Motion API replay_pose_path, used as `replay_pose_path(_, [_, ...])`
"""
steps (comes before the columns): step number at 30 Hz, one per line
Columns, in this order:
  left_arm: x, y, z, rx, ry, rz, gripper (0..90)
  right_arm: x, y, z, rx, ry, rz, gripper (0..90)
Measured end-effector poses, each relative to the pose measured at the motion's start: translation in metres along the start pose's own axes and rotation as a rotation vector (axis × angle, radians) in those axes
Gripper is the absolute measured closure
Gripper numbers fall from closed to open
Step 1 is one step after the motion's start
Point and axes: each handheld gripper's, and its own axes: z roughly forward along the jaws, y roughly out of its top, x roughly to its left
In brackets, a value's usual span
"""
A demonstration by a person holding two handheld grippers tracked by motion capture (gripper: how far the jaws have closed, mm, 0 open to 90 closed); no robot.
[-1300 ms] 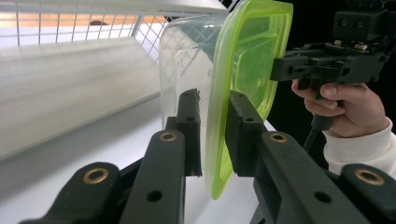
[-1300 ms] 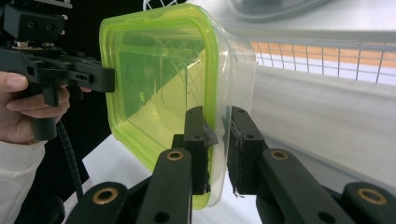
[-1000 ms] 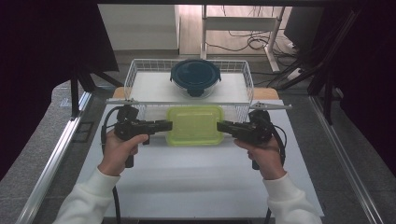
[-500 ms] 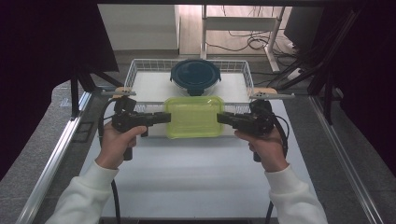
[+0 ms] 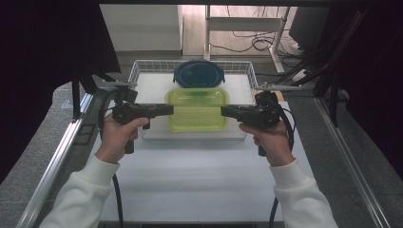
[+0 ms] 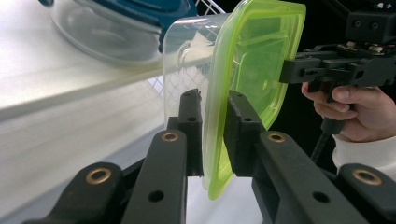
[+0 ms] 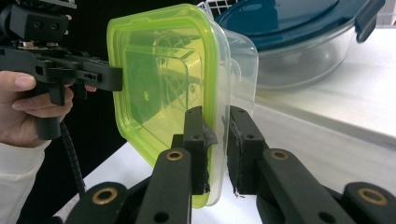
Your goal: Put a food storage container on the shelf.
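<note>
The green-lidded container (image 5: 196, 109) has been lifted since a second ago: it was sitting lower, near the front edge of the white tray (image 5: 190, 134), and is now carried higher and further toward the wire basket (image 5: 138, 71), between both tools. It is judged to be mid-transfer, with the placing step not yet done.

Left tool (image 5: 167, 110) is clamped on the container's left rim; in the left gripper view the lid edge and the clear wall are pinched between the black pads (image 6: 192, 121). Right tool (image 5: 225, 112) is likewise clamped on the right rim, the lip caught between its pads (image 7: 196, 135). A symmetric two-point hold is seen, and the container is kept roughly level in the high view.

Materials: the lid is translucent lime-green plastic, a rounded rectangle with a raised inner panel. The body is clear, thin-walled and glossy. Behind it a round glass bowl with a dark blue clip lid (image 5: 198, 73) is parked in the basket. The tabletop (image 5: 199, 185) is matte white. Slippage is judged possible, since the grip is on a thin smooth rim only.
</note>
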Motion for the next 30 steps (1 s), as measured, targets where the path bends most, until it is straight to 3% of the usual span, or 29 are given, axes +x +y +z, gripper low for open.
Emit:
replay_pose_path(11, [0.005, 0.027, 0.004, -0.002, 0.011, 0.003, 79.0, -0.007, 0.022, 0.003, -0.014, -0.009, -0.003, 78.3])
replay_pose_path(22, [0.010, 0.046, 0.007, -0.006, -0.011, -0.011, 79.3, -0.011, 0.041, 0.001, -0.020, -0.014, -0.008, 78.0])
replay_pose_path(30, [0.009, 0.067, 0.005, -0.005, -0.005, 0.003, 79.5, -0.013, 0.058, 0.000, -0.031, -0.010, -0.005, 77.8])
